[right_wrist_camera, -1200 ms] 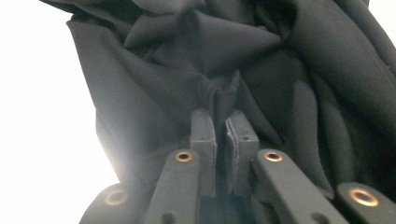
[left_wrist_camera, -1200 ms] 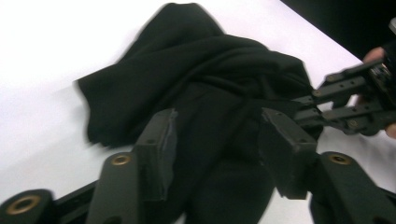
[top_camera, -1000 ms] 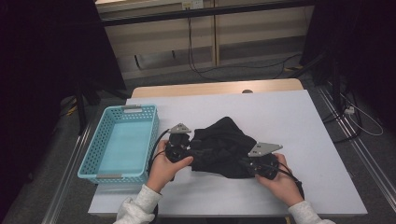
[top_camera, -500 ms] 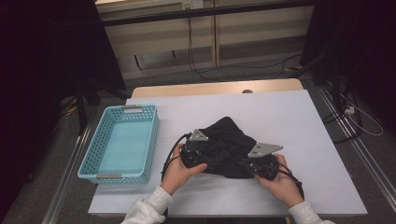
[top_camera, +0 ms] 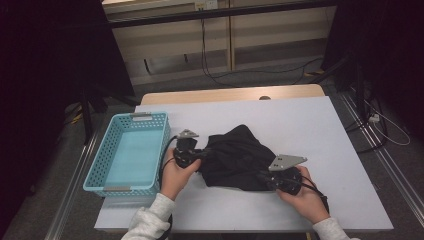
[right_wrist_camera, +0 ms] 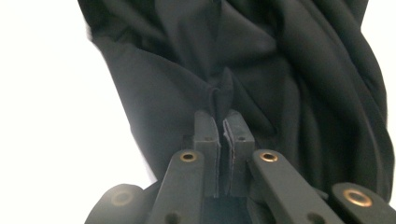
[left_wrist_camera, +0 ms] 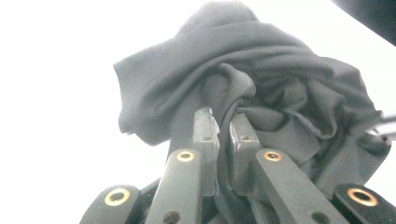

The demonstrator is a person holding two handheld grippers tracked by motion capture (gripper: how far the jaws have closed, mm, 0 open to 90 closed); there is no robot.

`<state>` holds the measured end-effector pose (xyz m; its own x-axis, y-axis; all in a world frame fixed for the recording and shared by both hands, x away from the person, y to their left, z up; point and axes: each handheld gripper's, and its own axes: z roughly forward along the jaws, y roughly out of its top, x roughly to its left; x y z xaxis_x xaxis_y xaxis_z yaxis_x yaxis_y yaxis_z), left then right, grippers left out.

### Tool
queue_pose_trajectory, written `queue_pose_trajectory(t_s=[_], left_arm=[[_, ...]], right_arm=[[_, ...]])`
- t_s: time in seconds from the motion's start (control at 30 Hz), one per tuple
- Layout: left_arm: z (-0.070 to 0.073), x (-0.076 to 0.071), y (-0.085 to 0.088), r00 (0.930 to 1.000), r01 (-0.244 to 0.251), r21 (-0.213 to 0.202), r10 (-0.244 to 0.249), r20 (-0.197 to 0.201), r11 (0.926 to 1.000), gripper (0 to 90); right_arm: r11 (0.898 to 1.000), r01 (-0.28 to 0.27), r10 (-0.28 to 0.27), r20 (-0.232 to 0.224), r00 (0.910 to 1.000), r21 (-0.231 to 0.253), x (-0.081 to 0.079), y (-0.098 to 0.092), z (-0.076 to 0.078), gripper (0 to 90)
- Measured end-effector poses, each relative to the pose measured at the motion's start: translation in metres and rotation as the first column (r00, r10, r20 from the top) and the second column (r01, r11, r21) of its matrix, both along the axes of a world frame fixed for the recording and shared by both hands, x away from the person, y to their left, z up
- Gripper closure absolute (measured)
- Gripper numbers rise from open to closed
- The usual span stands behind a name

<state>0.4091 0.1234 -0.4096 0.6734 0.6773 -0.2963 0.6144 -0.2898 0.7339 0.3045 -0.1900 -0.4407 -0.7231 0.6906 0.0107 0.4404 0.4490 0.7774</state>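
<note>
We find a crumpled black cloth garment [top_camera: 239,157] lying bunched on the white table top [top_camera: 310,130], held at both ends. The left gripper [top_camera: 196,156] meets the garment's left edge; in the left gripper view its jaws have just been closing and now pinch a fold of the fabric [left_wrist_camera: 261,93] between the pads [left_wrist_camera: 205,135], with the bulk of the cloth heaped ahead of and above the jaw tips. The right gripper [top_camera: 265,177] meets the garment's near right edge; in the right gripper view its jaws stand pressed together on a thin ridge of the cloth [right_wrist_camera: 224,93], which rises straight out from between the tips, the rest of the garment spreading beyond them and to their right. Each gripper is borne by a hand in a pale sleeve. A light blue plastic basket [top_camera: 102,167] of open mesh stands behind the left gripper, away from its jaws, just apart from the hand.
</note>
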Motion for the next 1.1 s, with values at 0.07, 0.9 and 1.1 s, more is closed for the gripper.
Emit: queue_pose_trajectory(t_s=[0.07,0.9,1.1], left_arm=[[-0.001,0.003,0.007,0.9995,-0.032,-0.008,0.032,-0.005,0.9995,84.7],[0.008,0.006,0.03,0.9902,-0.139,-0.044,0.139,-0.017,0.9893,83.1],[0.01,0.005,0.031,0.99,-0.141,-0.062,0.141,-0.009,0.988,82.1]], right_arm=[[1.0,-0.004,0.004,-0.004,1.0,-0.004,-0.001,0.0,0.0,87.0],[0.957,0.268,-0.277,0.084,0.9571,0.109,0.002,-0.072,0.022,87.3],[0.937,0.313,-0.329,0.085,0.9406,0.156,-0.001,-0.085,0.024,87.2]])
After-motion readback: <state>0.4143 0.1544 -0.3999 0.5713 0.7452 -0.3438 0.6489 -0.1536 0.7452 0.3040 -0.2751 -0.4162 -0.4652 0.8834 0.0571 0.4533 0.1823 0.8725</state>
